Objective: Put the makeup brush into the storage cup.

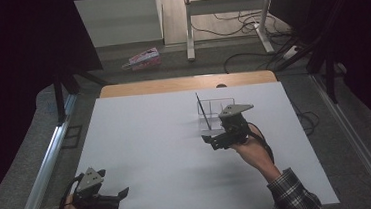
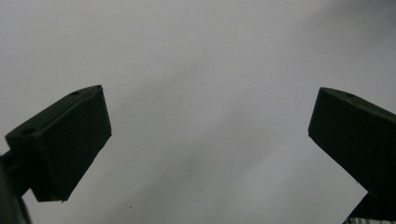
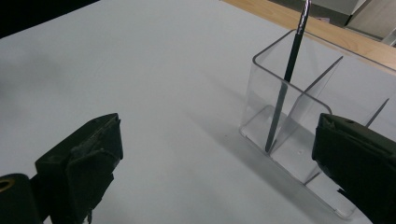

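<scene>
**Open right gripper close beside a clear organizer holding one pen**

The right gripper [image 1: 215, 141], held in a person's hand, sits low over the white table [image 1: 142, 153] with its jaws spread wide and nothing between them. Just past it stands a clear plastic organizer [image 3: 299, 135] with thin divider walls. A dark pen [image 3: 286, 79] leans upright in its end compartment, tip on the floor, top poking above the rim.

The organizer looks light, so a jaw bumping its wall would probably slide or tip it, and the pen could topple out. The see-through walls are also easy to misjudge.

The left gripper [image 1: 112, 199] rests near the table's front edge, well apart, jaws also wide open and empty.
</scene>
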{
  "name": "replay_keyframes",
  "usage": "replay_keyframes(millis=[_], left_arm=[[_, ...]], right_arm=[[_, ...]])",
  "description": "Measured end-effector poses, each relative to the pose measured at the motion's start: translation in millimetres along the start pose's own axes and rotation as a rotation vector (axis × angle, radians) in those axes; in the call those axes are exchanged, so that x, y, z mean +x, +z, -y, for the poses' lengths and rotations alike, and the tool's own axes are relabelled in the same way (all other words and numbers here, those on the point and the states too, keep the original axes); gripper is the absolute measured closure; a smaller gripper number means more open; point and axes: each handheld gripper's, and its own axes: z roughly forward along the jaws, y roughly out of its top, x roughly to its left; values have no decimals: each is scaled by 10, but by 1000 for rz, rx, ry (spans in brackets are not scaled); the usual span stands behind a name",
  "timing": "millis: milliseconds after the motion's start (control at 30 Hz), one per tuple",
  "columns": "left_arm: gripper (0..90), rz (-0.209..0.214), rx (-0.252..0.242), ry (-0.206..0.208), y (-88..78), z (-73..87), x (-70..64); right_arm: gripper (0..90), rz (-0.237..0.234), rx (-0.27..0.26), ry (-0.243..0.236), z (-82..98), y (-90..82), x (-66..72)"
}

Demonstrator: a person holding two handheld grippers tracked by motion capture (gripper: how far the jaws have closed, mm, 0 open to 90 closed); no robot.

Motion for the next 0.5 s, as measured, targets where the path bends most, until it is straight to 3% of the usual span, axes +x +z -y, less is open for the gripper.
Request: replay_keyframes(millis=[500], left_arm=[[0, -1, -1, -2, -3, 0, 3]], right_arm=[[16, 4, 0, -3, 97, -141, 41]])
